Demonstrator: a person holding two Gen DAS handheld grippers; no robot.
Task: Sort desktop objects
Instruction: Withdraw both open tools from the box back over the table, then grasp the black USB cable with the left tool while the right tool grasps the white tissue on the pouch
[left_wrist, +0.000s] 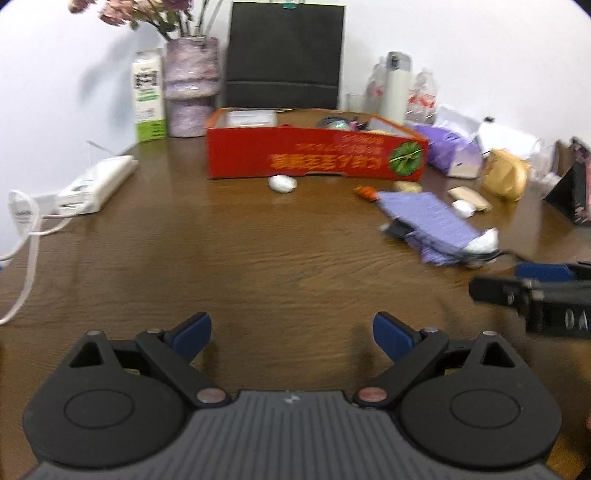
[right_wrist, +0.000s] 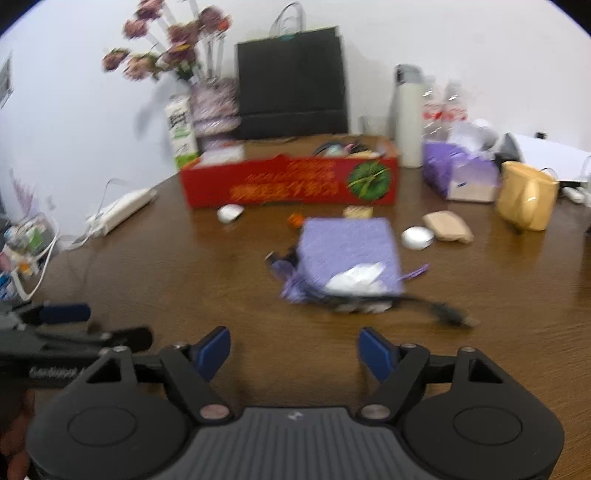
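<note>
Both grippers hover low over a brown table (left_wrist: 221, 251), jaws spread and empty. The right gripper (right_wrist: 294, 350) points almost straight at a purple pouch (right_wrist: 349, 251) lying flat just ahead of it, a white scrap and a dark cable at its near edge. From the left gripper (left_wrist: 291, 332) the same pouch (left_wrist: 428, 221) lies well off to the right, its long axis slanting away. The right hand looks nearer. A red box (right_wrist: 291, 184), probably the sorting bin, stands beyond the pouch.
</note>
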